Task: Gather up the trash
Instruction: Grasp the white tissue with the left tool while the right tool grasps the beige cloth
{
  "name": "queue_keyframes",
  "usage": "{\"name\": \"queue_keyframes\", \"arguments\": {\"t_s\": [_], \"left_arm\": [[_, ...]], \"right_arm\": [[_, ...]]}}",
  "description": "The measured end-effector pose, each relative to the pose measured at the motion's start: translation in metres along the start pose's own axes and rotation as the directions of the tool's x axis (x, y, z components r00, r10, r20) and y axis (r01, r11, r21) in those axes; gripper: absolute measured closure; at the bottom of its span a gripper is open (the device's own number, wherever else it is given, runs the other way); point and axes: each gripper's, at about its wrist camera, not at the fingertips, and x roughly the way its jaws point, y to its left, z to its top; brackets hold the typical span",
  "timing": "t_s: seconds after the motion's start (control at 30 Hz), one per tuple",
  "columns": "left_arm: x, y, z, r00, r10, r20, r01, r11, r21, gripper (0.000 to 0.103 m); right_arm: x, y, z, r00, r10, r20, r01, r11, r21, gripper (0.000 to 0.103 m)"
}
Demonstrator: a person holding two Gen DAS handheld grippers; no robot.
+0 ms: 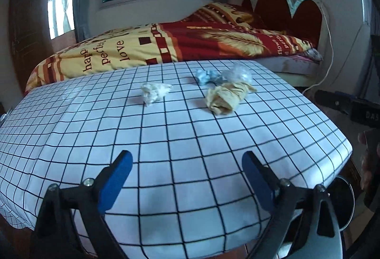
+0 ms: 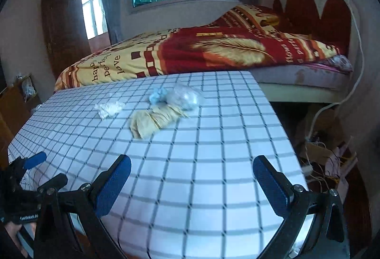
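Several trash pieces lie on the far half of a table with a white black-grid cloth point(image 1: 180, 140): a crumpled white tissue point(image 1: 154, 92), a crumpled tan paper point(image 1: 226, 97), a blue wad point(image 1: 207, 76) and a clear plastic wad point(image 1: 237, 73). They show again in the right wrist view: tissue point(image 2: 109, 109), tan paper point(image 2: 154, 121), blue wad point(image 2: 158, 95), clear plastic point(image 2: 186, 97). My left gripper point(image 1: 186, 171) is open and empty over the table's near edge. My right gripper point(image 2: 192, 178) is open and empty over the near edge, to the right of the left gripper point(image 2: 35, 161).
A bed with a red and yellow quilt point(image 1: 166, 45) stands just behind the table. A round grey bin rim point(image 1: 342, 202) shows below the table's right front corner. Cables and clutter point(image 2: 325, 152) lie on the floor at the right. A white cable point(image 2: 356, 64) hangs by the headboard.
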Motion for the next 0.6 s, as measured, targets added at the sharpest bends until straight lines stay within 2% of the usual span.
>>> {"name": "queue_keyframes", "arguments": {"t_s": [0.3,0.43,0.6], "left_arm": [[0.045,0.037,0.025,0.999,0.036,-0.032,-0.037,0.999,-0.039,0.015],[0.062,0.049,0.033,0.998,0.035,-0.043,-0.038,0.998,-0.059,0.015],[0.091,0.058,0.045,0.997,0.036,-0.063,-0.039,0.998,-0.058,0.018]], "right_arm": [[0.074,0.033,0.029,0.994,0.067,-0.091,-0.065,0.998,0.025,0.004],[0.118,0.046,0.033,0.984,0.09,-0.153,-0.08,0.994,0.07,0.01],[0.171,0.051,0.04,0.966,0.102,-0.238,-0.077,0.991,0.11,0.028]]}}
